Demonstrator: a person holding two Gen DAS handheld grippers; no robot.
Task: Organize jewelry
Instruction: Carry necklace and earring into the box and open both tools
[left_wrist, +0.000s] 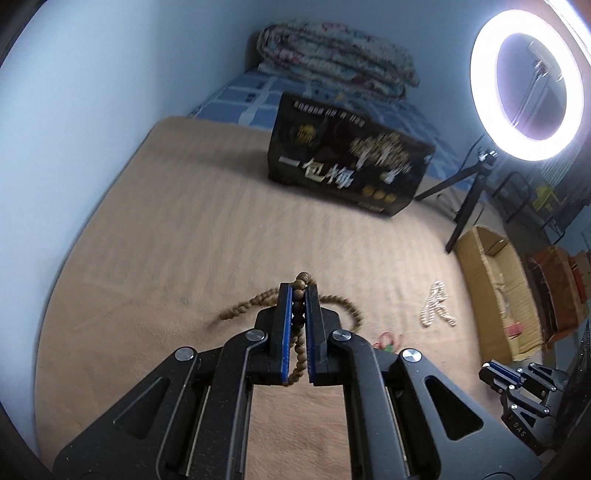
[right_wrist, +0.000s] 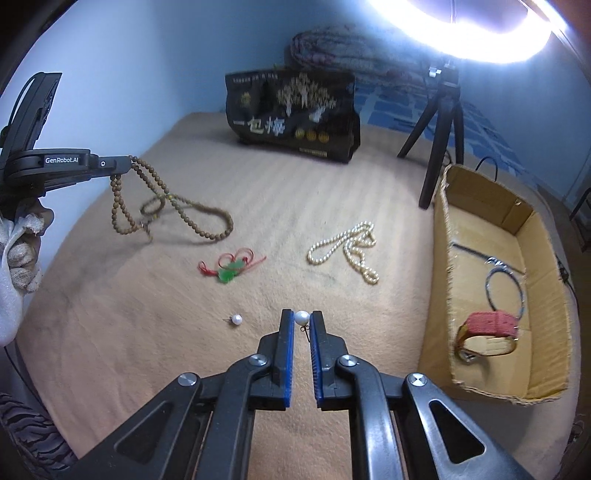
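A tan blanket (right_wrist: 155, 354) covers the bed, with a pearl necklace (right_wrist: 347, 247) and a red-and-green charm (right_wrist: 231, 267) lying near a cardboard box (right_wrist: 535, 236). The left hand-held gripper (left_wrist: 299, 291) is clamped on a wooden bead string (left_wrist: 297, 332), lifting it. The right hand-held gripper (right_wrist: 302, 318) pinches 1 pearl earring (right_wrist: 301, 317); another earring (right_wrist: 236, 319) lies beside it.

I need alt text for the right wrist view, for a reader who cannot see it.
The right tool pinches a pearl earring above a tan blanket. Ahead lie a second pearl earring, a pearl necklace and a red-and-green charm. The left tool lifts wooden beads; a cardboard box sits right.
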